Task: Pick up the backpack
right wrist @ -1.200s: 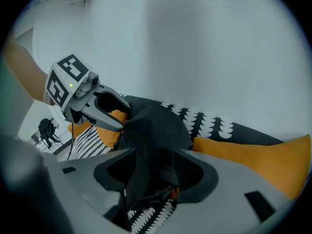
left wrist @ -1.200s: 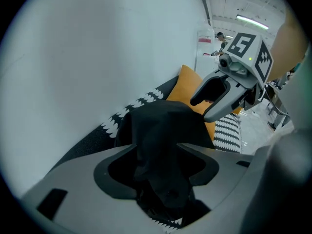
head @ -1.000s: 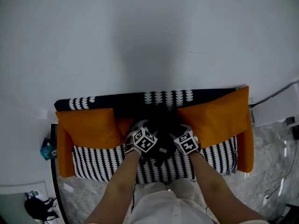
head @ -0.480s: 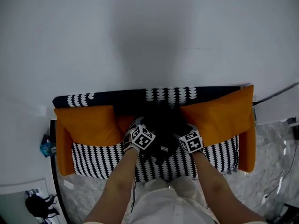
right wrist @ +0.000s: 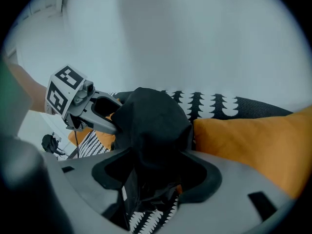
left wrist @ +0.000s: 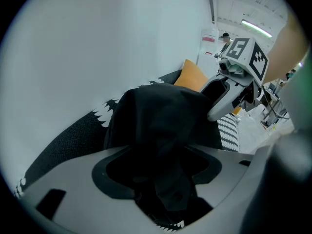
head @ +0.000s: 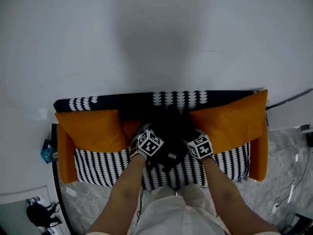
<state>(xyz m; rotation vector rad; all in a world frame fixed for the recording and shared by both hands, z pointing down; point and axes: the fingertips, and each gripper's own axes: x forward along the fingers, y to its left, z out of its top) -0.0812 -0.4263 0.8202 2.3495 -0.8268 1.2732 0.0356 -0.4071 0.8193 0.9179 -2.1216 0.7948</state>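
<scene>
The left gripper [head: 149, 137] and the right gripper [head: 194, 142] both reach down into the black backpack [head: 171, 126], one on each side of it. In the left gripper view the jaws stand wide and are closing, with a thick fold of the backpack's dark cloth [left wrist: 163, 179] bunched in the gap between them. The pads do not clearly press on the cloth. The right gripper view shows the same thing: jaws spread and closing, black fabric [right wrist: 151, 179] filling the space between them, no firm pinch to be seen. Each gripper also shows in the other's view, at the far flank of the bag.

The backpack lies in the middle of the sofa [head: 100, 168] seat, between the two cushions. Seen from above, its long axis runs from the backrest toward the front edge of the seat. Which end is its top cannot be told. It is soft and slumped, plain black and matte, rising as a rounded hump ahead of the jaws, with a small pale label [head: 171, 156] near its front end.

There is one backpack, one sofa under a black-and-white patterned cover, two large orange cushions, the left cushion [head: 93, 131] and the right cushion [head: 227, 121], and two grippers, each with one marker cube.
</scene>
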